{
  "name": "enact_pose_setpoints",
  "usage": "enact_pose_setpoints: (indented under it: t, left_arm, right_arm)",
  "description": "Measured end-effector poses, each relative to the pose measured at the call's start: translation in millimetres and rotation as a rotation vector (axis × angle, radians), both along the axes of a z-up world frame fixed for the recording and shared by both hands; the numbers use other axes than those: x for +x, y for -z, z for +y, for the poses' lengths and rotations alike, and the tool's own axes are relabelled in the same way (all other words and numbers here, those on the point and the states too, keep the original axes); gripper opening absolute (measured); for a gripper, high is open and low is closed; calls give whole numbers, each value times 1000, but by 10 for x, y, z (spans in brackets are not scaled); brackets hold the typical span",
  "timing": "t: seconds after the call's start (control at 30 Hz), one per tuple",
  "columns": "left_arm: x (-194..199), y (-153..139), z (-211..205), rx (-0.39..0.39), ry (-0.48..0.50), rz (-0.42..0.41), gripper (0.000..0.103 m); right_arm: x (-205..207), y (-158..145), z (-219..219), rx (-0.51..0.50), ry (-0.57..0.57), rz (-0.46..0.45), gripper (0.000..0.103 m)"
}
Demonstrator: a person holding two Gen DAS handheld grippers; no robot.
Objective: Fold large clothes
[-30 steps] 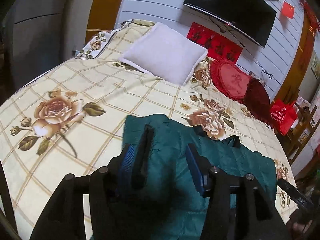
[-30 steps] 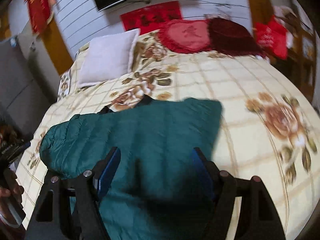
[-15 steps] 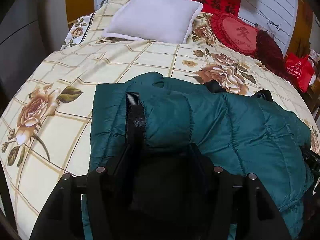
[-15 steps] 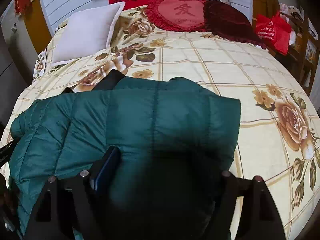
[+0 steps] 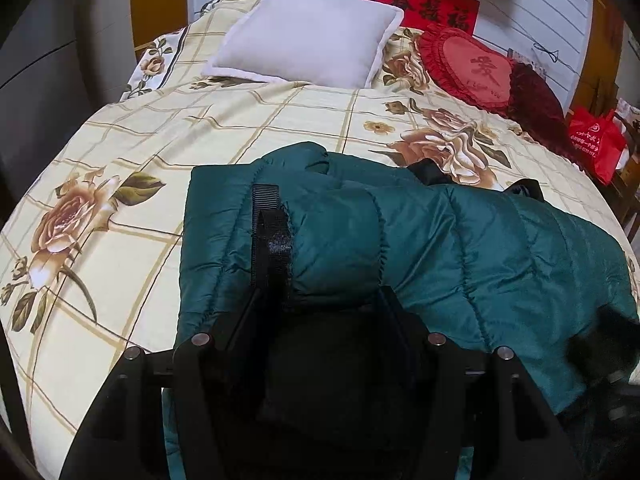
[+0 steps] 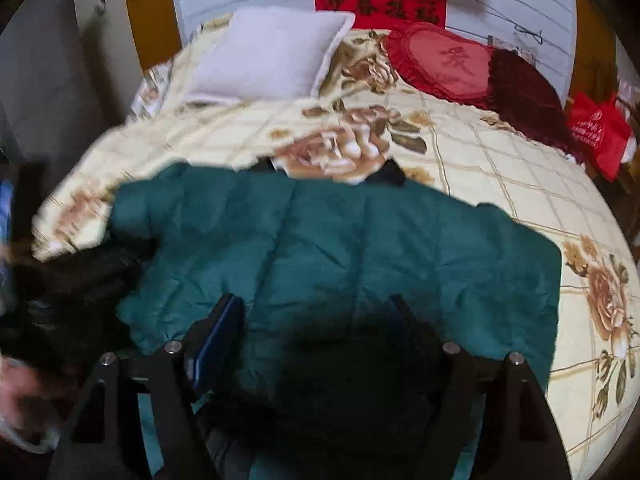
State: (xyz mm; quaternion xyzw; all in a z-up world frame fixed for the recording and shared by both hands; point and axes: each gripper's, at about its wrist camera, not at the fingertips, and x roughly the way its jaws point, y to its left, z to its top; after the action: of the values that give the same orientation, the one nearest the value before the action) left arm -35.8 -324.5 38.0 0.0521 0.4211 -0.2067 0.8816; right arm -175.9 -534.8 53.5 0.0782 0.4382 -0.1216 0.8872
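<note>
Left wrist view: my left claw [image 5: 320, 300] now grips the jacket [image 5: 460, 240], newly bunched toward 12 o'clock; right claw [image 6: 316, 320] open, fold underway.

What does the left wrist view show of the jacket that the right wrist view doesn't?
Only the left wrist view shows the black strap along the jacket's near corner, with padded fabric bunched between the left gripper's fingers. Only the right wrist view shows the jacket's far right edge lying flat, and the right gripper with one blue pad exposed. Both show the white pillow, heart cushion and red bag.
</note>
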Motion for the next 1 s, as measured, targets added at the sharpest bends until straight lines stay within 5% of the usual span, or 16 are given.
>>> enact_pose_setpoints:
  t: [0.13,0.27,0.4,0.63,1.0]
  left_arm:
    - [-18,13,-7,2,6,-15,72]
    - [-15,19,0,-1,5,-15,72]
    - [-17,27,-2,-5,2,-16,73]
    - [-21,40,-35,6,-3,-30,76]
    - [-30,45,-65,25,-9,-45,77]
  right_arm:
    - [-56,132,34,-31,-7,-4,78]
    - [-148,-70,-81,26,-20,-24,78]
    - [-370,-249,-346,-28,58,-81,79]
    - [-330,138,-880,-34,153,30,82]
    - [-738,-147,-708,-46,122,-29,84]
